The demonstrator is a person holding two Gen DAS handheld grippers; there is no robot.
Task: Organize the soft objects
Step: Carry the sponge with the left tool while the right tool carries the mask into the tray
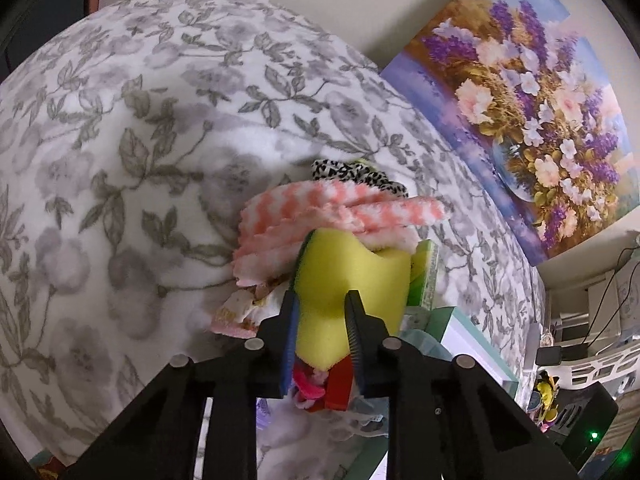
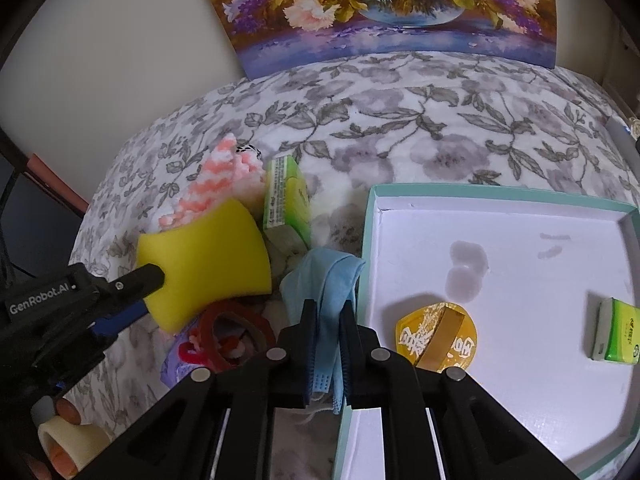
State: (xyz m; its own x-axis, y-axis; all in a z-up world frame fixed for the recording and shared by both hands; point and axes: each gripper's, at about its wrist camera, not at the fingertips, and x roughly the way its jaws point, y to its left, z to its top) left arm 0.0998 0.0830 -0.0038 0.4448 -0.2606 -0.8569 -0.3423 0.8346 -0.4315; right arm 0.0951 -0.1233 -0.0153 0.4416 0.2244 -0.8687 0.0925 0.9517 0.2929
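Note:
My left gripper (image 1: 322,304) is shut on a yellow sponge (image 1: 352,280), squeezing it so its sides dent; the same gripper (image 2: 154,280) and sponge (image 2: 208,260) show at the left of the right wrist view. Behind the sponge lies a pink-and-white striped cloth (image 1: 320,216), also visible as cloth (image 2: 218,184), with a black-and-white spotted fabric (image 1: 352,172) beyond it. My right gripper (image 2: 326,308) is shut on a light blue face mask (image 2: 324,276) beside the teal-rimmed white box (image 2: 500,196).
The box holds a golden round packet (image 2: 436,336) and a green packet (image 2: 618,330). Another green packet (image 2: 286,200) stands on the floral blanket (image 2: 400,128). Red fuzzy loops (image 2: 228,332) lie below the sponge. A flower painting (image 2: 384,4) leans on the wall.

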